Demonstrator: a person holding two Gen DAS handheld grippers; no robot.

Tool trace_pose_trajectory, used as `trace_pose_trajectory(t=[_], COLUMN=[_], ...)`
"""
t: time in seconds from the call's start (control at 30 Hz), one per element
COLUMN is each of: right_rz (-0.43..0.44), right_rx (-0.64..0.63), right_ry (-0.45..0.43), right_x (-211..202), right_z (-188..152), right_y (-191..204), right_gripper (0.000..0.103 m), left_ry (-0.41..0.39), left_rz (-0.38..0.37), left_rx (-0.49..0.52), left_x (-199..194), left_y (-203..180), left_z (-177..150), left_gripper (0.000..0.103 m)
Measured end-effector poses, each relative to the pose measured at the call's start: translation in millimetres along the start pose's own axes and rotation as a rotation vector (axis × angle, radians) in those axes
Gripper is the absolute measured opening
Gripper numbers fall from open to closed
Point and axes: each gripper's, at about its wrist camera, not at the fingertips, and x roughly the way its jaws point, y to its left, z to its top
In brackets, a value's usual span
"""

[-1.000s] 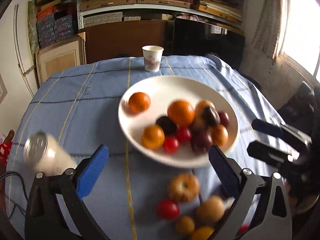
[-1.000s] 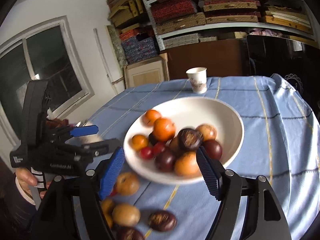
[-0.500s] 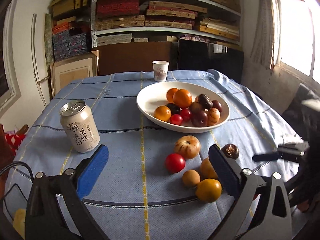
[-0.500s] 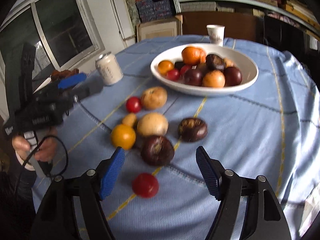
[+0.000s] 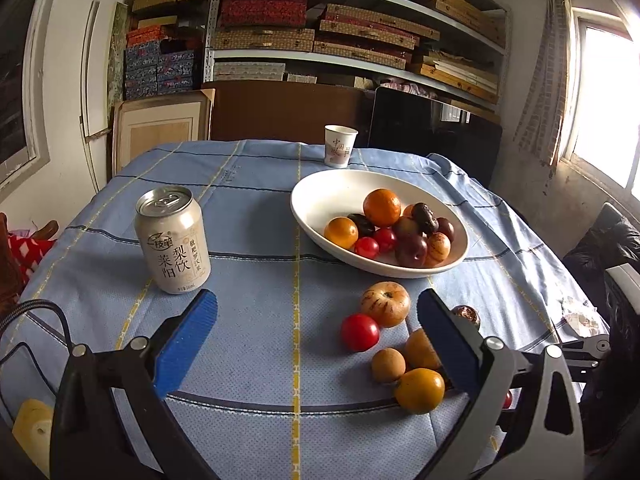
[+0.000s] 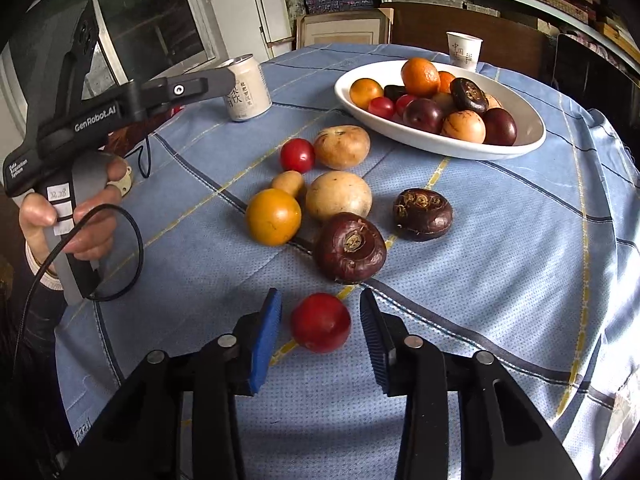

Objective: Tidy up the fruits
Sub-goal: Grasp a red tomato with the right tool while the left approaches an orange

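Can point(image 5: 173, 240) nearer now, blue tablecloth point(image 5: 256, 280) (shelved room)

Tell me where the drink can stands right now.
In the left wrist view the drink can stands upright on the blue tablecloth, left of the white bowl, just beyond the open left claw.

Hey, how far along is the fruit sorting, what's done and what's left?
Done: roughly ten fruits already sit in the white bowl. In hand: the right tool is closing around the nearest red fruit, pads not yet pressing on it. The left tool hangs open and empty. Left: seven more loose on the blue cloth, including the orange fruit and two dark brown ones.
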Motion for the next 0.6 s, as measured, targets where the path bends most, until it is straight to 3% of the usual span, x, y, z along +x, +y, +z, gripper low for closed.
trace_pose_trajectory(t=[0.23, 0.33, 0.37, 0.47, 0.5, 0.6], right_rz=[-0.02, 0.01, 0.019, 0.04, 0.038, 0.029], right_rx=[-0.031, -0.005, 0.017, 0.102, 0.121, 0.185], right_ry=[0.021, -0.022, -0.058, -0.14, -0.153, -0.173], right_x=[4, -5, -12, -29, -32, -36], right_z=[-2, -1, 1, 3, 3, 2], right_y=[3, -4, -9, -28, -32, -47], right_gripper=[0.03, 0.029, 0.029, 0.029, 0.029, 0.029], left_ry=[0.016, 0.035, 0.048, 0.118, 0.124, 0.129], left_rz=[-0.013, -0.027, -0.045, -0.195, -0.218, -0.255], left_rx=[-0.014, -0.012, -0.007, 0.054, 0.082, 0.215], left_x=[1, 3, 4, 5, 3, -4], left_y=[1, 0, -1, -14, -20, -41], left_z=[-2, -4, -5, -12, -14, -26], left_gripper=[0.098, 0.098, 0.098, 0.098, 0.096, 0.071])
